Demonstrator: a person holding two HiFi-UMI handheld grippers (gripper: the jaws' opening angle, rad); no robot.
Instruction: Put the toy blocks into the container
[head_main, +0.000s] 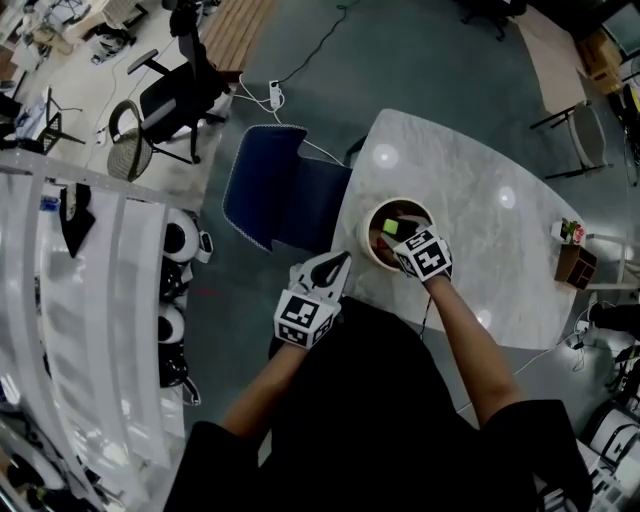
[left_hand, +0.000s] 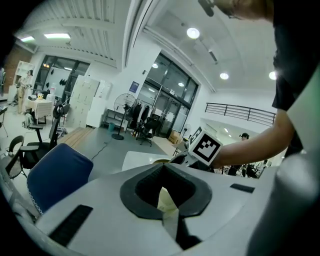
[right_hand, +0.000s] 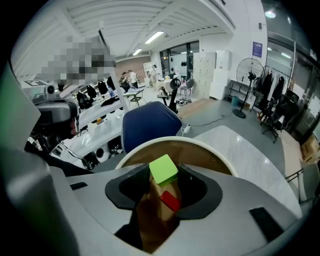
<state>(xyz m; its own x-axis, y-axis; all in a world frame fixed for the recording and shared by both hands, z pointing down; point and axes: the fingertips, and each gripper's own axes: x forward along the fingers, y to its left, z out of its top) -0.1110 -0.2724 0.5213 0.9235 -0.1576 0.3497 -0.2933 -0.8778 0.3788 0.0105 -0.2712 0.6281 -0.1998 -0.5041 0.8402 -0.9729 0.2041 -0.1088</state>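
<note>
**Jaws of the right gripper (right_hand: 163, 176) clamped on a green block (right_hand: 163, 169) over the container (right_hand: 210, 152); jaws of the left gripper (left_hand: 161, 167) pressed together with nothing held**

A white marble table (head_main: 470, 180) is seen from above in the head view, set on a dark floor. A blue chair (head_main: 280, 190) is drawn up at the table's left side. A black office chair (head_main: 165, 100) is seen well apart from it, further to the upper left. A small brown box (head_main: 575, 265) is placed at the table's far right edge.

The container, a round beige bowl with a pale rim, is set on the table near the edge closest to the person, just beside the blue chair.

The right gripper is pointed steeply down into the mouth of the container, and its marker cube (head_main: 425, 255) is seen above the bowl's near rim. The left gripper is held off the table, near its closest corner, with its tips turned toward the container. From the left gripper view, the right gripper's marker cube is seen ahead, beyond the closed tips.

The green block is gripped at the tips of the right jaws, one pad against each side, above the bowl's brown inner wall. A smaller red block (right_hand: 170, 201) is seen below it between the same jaws, lying inside the container and touched by neither pad.
</note>
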